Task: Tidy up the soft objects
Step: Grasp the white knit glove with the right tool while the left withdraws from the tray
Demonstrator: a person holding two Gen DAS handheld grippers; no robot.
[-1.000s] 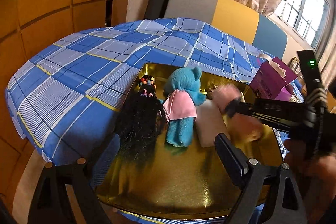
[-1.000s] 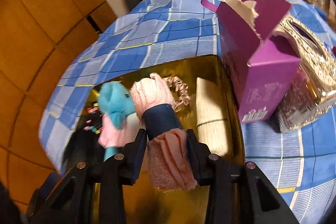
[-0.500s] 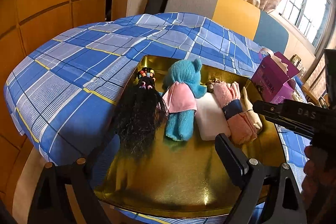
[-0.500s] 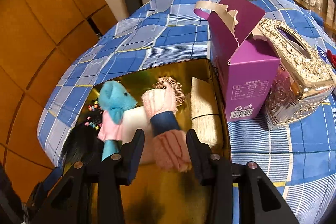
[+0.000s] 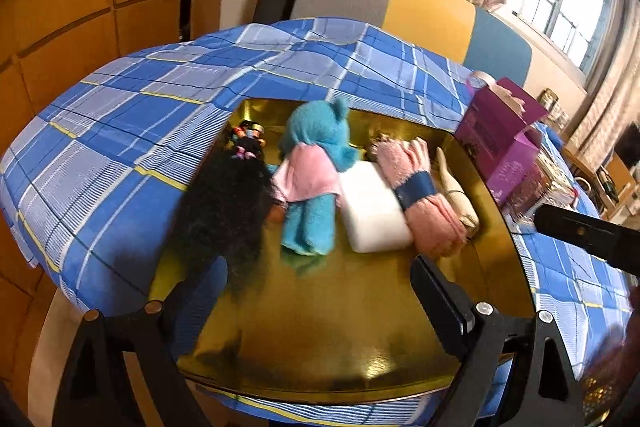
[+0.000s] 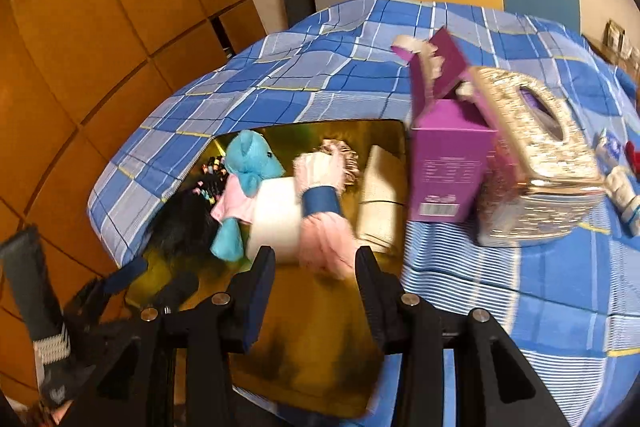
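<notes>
A gold tray point(image 5: 340, 327) on the blue plaid cloth holds a row of soft things: black curly hair point(image 5: 224, 207), a blue teddy point(image 5: 316, 143) in a pink cloth, a white foam block point(image 5: 372, 211), a pink fuzzy bundle point(image 5: 424, 215) with a blue band, and a beige roll point(image 5: 460, 199). My left gripper point(image 5: 316, 279) hangs open over the tray's near part, holding nothing. My right gripper point(image 6: 314, 267) is open just short of the pink bundle point(image 6: 324, 235). Its pads stand clear of the bundle's near end.
A purple carton point(image 6: 444, 163) with a torn top and a silver tissue box point(image 6: 540, 155) stand right of the tray point(image 6: 312, 347). A pink scrunchie point(image 6: 344, 155) lies at the tray's far edge. Small items sit at the far right. Wooden panels and a padded headboard lie behind.
My right gripper let go of the pink bundle and drew back up and to the right. The bundle now lies on the tray beside the white block. The left gripper stayed put.
</notes>
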